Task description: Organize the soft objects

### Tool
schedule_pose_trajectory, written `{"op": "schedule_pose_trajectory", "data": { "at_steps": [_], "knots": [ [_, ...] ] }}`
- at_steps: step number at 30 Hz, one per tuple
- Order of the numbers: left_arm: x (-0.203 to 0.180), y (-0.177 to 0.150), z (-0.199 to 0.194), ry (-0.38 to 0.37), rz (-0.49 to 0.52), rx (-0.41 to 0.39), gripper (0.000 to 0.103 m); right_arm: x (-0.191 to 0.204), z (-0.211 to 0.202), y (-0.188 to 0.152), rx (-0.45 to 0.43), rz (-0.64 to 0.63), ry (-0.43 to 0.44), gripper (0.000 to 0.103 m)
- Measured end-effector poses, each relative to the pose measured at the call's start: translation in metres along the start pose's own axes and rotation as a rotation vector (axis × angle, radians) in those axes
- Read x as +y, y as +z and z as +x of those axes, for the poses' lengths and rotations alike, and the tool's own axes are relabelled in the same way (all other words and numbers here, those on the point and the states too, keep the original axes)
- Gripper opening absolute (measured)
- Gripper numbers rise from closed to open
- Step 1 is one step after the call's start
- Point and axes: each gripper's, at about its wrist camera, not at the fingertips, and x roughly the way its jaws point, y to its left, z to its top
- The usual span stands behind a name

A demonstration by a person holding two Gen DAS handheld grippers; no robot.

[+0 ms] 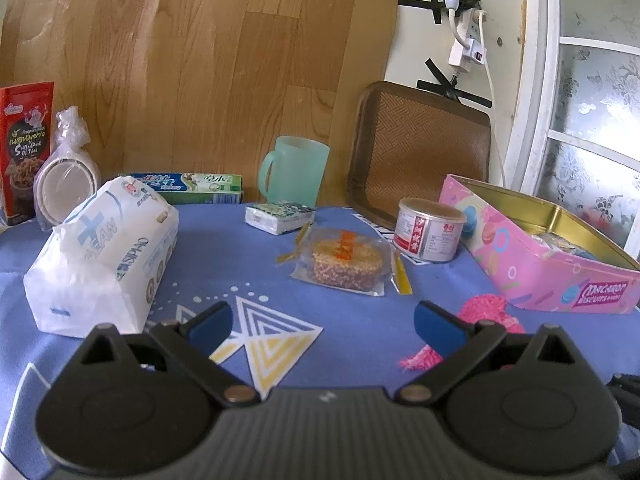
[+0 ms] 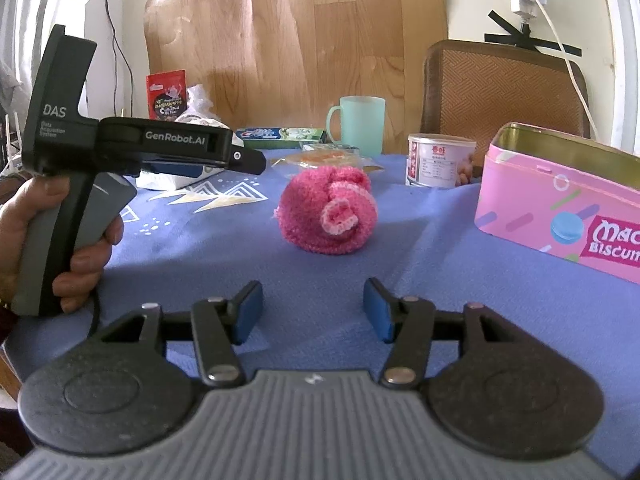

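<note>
Blue cloth printed with white and yellow triangles (image 1: 304,312) covers the table, backed by a wood-grain panel and a white wall.

Risks, left to right: the white plastic-wrapped tissue pack (image 1: 108,256) sits just beside the left gripper (image 1: 323,326), whose jaws stand wide apart and empty, so a careless sweep could shove it. The fuzzy pink rolled sock bundle (image 2: 328,210) lies loose on the cloth ahead of the right gripper (image 2: 313,312), also open and holding nothing; a shallow pinch might catch only fluff and unroll it. The open pink macaron biscuit tin (image 2: 560,196) stands near, and its raised wall could snag a low carry.

The right wrist view shows the whole bundle and the left gripper held in a hand (image 2: 48,236). The left wrist view shows only the bundle's edge, yet reveals the cellophane-wrapped round cake (image 1: 346,260) and something lying inside the tin.
</note>
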Motion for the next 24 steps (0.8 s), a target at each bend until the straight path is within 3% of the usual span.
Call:
{"op": "schedule_pose_trajectory", "data": {
  "at_steps": [14, 24],
  "knots": [
    [0.000, 0.000, 0.001, 0.010, 0.010, 0.004, 0.102, -0.017, -0.004, 0.009, -0.011, -0.025, -0.055, 0.059],
    [0.003, 0.000, -0.002, 0.014, -0.002, -0.019, 0.103, -0.038, 0.000, 0.002, 0.010, 0.024, -0.059, 0.061]
  ]
}}
